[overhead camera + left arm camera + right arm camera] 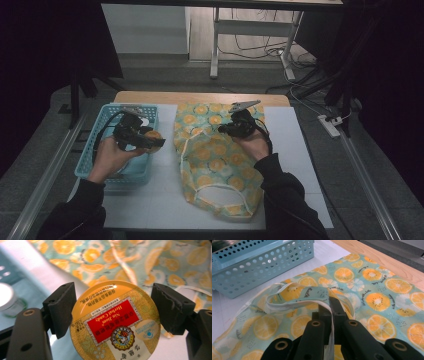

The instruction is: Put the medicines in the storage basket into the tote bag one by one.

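Wooden table (200,97) — white mat (295,145) bears blue basket (102,120), fruit-print bag (210,155).

Your round yellow candy tin (113,322) hangs above the basket (95,140); the citrus-print bag (215,155) lies flat beside the basket, handle (297,298) lifted.

Basket (95,165) on the table (200,97) left of the bag (215,160), tin (152,135) above basket's right edge
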